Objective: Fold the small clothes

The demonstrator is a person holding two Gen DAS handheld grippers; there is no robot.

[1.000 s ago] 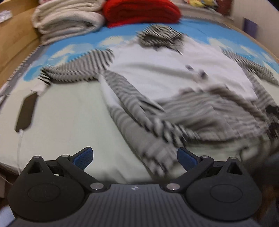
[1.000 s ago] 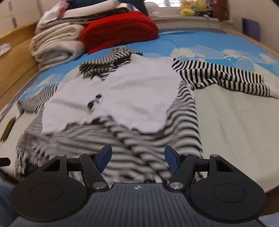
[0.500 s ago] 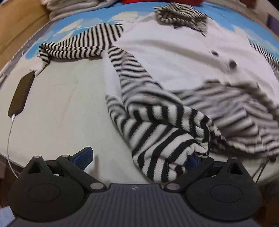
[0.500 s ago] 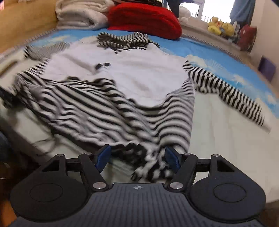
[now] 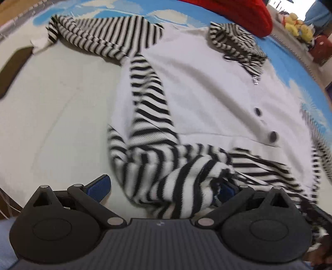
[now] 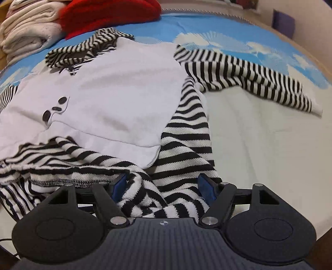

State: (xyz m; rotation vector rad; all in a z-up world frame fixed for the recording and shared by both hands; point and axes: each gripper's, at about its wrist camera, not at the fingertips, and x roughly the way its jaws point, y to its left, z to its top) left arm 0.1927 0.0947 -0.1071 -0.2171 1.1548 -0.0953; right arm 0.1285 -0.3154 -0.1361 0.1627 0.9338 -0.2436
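A small white top (image 5: 207, 87) with dark buttons and black-and-white striped sleeves, collar and hem lies front up on the bed. Its near hem is bunched. My left gripper (image 5: 162, 184) stands open over the hem's left corner (image 5: 166, 187); the striped folds lie between the wide jaws and cover the right pad (image 5: 226, 190). My right gripper (image 6: 162, 182) is open too, low over the hem's right corner (image 6: 149, 195), with striped cloth heaped between its pads. The same top (image 6: 116, 93) fills the right wrist view, one sleeve (image 6: 249, 81) stretched out to the right.
The bed sheet (image 6: 269, 155) is pale near me and blue with white clouds farther off. A red folded blanket (image 6: 108, 12) and cream folded clothes (image 6: 27, 33) are stacked at the far end. A dark flat device (image 5: 12, 70) lies left of the top.
Both grippers have come down and closer to the near hem; striped cloth now lies between each pair of jaws. The left wrist view has rolled, and the jaws stay wide.
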